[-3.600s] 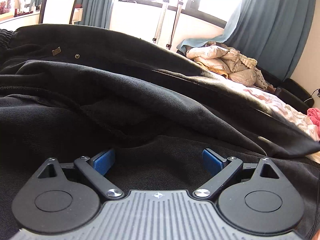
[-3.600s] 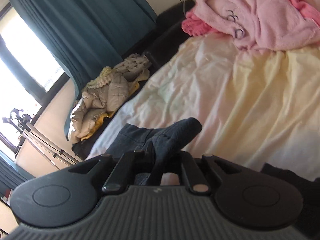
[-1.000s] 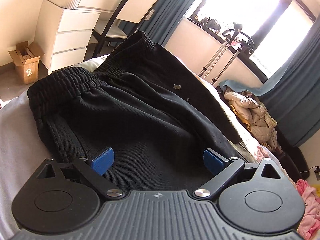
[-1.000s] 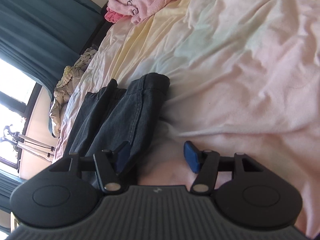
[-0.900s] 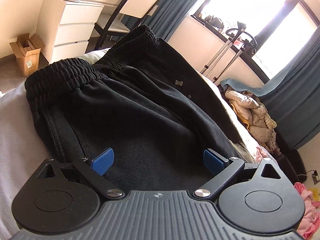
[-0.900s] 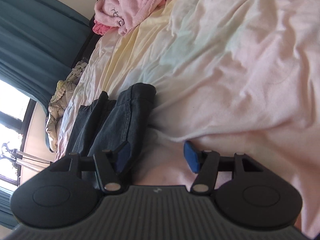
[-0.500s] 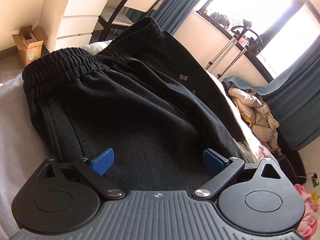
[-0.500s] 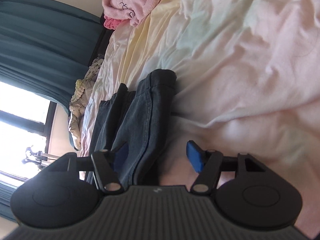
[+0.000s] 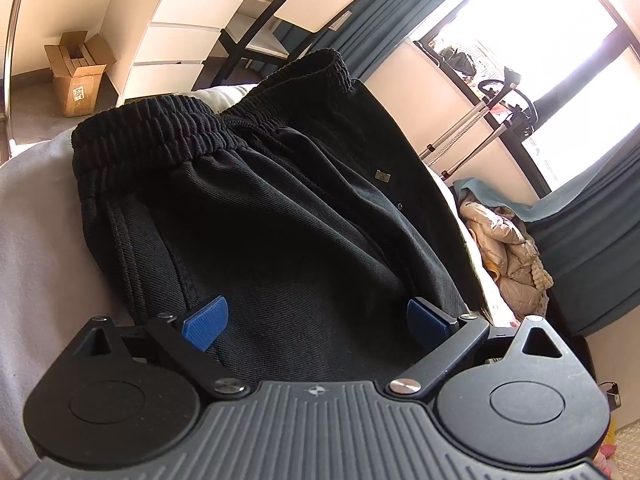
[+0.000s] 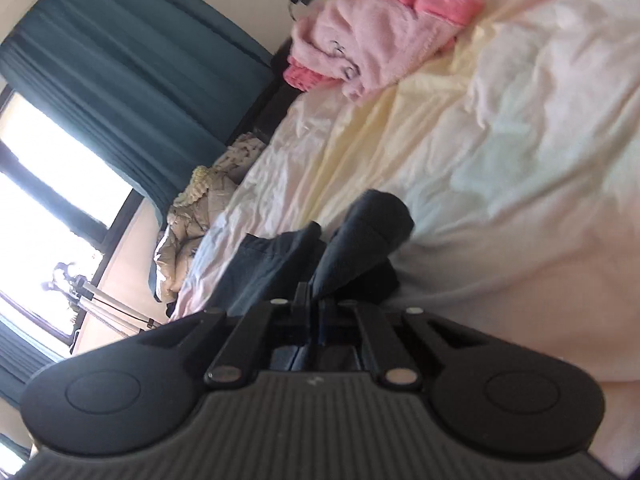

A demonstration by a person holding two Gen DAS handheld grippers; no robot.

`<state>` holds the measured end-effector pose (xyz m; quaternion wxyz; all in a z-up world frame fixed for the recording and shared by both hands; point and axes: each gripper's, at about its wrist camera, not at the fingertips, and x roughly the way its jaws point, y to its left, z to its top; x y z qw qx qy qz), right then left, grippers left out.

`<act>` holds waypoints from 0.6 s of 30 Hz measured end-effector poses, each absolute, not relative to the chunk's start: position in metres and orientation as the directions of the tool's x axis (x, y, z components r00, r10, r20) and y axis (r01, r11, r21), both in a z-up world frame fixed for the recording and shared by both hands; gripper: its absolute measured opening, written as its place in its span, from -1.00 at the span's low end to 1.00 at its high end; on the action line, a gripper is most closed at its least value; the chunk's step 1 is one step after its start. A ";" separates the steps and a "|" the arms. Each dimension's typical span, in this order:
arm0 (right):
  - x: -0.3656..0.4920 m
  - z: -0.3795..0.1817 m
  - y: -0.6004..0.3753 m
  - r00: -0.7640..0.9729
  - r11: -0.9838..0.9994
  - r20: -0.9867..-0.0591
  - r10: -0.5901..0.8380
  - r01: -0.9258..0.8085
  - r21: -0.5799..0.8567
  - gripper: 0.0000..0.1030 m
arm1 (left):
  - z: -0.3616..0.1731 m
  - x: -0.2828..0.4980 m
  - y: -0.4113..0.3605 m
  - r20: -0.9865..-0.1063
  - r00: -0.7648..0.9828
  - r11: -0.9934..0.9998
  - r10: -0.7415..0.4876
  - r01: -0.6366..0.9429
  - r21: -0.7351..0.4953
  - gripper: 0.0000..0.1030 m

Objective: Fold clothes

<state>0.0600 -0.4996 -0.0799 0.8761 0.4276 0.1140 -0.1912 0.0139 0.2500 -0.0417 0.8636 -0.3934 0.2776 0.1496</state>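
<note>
Your black trousers (image 9: 280, 216) lie lengthwise on the bed (image 10: 520, 160), waistband at its end, apparently halved already. Your right gripper (image 10: 316, 300) has clamped the leg hem (image 10: 368, 236); your left gripper (image 9: 316, 320) hangs wide open, holding nothing. Cross folds remain.

The trousers (image 9: 280, 208) are black, with a ribbed waistband (image 9: 160, 136); their leg end (image 10: 360, 236) reads dark blue-grey. The sheet (image 10: 500, 140) is pale, washed pink and cream. A pink heap (image 10: 372, 36) lies on it. Curtains (image 10: 132, 68) are teal. The drawers (image 9: 176, 36) are white, the box (image 9: 76, 76) brown, the jacket (image 9: 504, 248) beige. The left gripper (image 9: 316, 320) is black with blue pads (image 9: 204, 320).
</note>
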 end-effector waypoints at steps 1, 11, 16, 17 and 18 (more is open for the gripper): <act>0.057 -0.075 -0.498 0.903 0.568 -0.341 -0.262 0.430 0.702 -0.92 | -0.041 0.012 0.252 -0.594 0.803 0.637 0.043 -0.480 -0.603 0.89; 0.050 -0.156 -0.544 0.794 0.212 -0.590 -0.142 0.607 0.766 -0.87 | -0.031 -0.026 0.280 -0.564 0.799 0.475 0.208 -0.587 -0.655 0.89; 0.059 -0.127 -0.535 0.789 0.435 -0.576 -0.215 0.605 0.667 -0.79 | -0.034 -0.038 0.298 -0.612 0.739 0.353 0.283 -0.673 -0.649 0.89; 0.060 -0.125 -0.533 0.789 0.458 -0.572 -0.224 0.603 0.653 -0.79 | -0.038 -0.038 0.302 -0.622 0.733 0.329 0.274 -0.679 -0.656 0.89; 0.060 -0.125 -0.533 0.790 0.459 -0.570 -0.226 0.602 0.653 -0.78 | -0.041 -0.038 0.305 -0.635 0.727 0.309 0.261 -0.686 -0.658 0.89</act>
